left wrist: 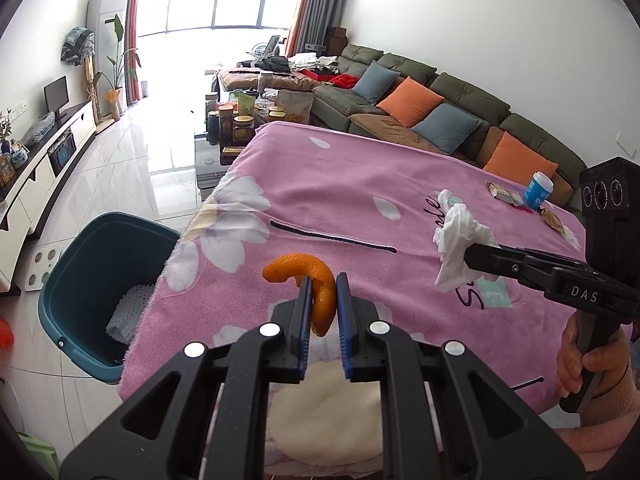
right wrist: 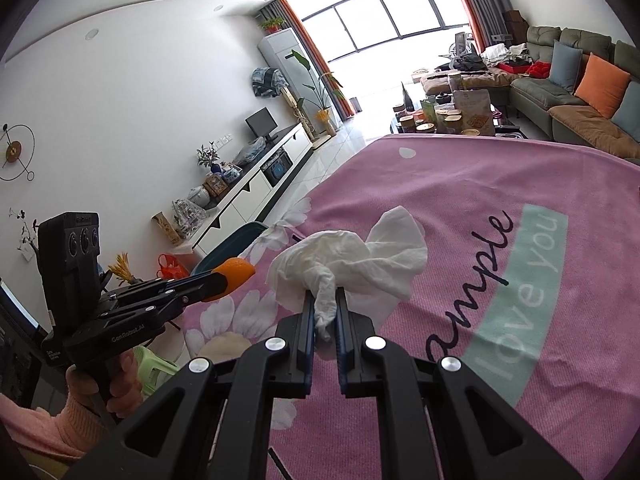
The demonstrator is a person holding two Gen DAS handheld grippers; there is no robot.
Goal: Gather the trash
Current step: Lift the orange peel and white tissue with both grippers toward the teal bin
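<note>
We find both pickups made but nothing from this pair binned yet: our left gripper (left wrist: 324,300) is clamped on a curl of orange peel (left wrist: 316,284) and our right gripper (right wrist: 323,312) is pinched on a crumpled white tissue (right wrist: 348,264), both held above the pink tablecloth (left wrist: 340,184). The teal bin (left wrist: 92,276) stands at the table's left edge with a white foam-like piece inside. A blue-and-white cup (left wrist: 539,190) and snack wrappers (left wrist: 504,192) remain at the far right of the table, so we judge the task partway through.

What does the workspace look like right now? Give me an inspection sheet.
Surface: pink flowered cloth covers the table.
Job's things: orange peel, crumpled tissue, both held; teal bin at the table's edge, white padding inside.
Clutter: blue-and-white cup and wrappers at the far corner.
Grippers: left gripper shut on peel; right gripper shut on tissue.
Cables: nothing seen.
Surroundings: sofa, TV cabinet.
</note>
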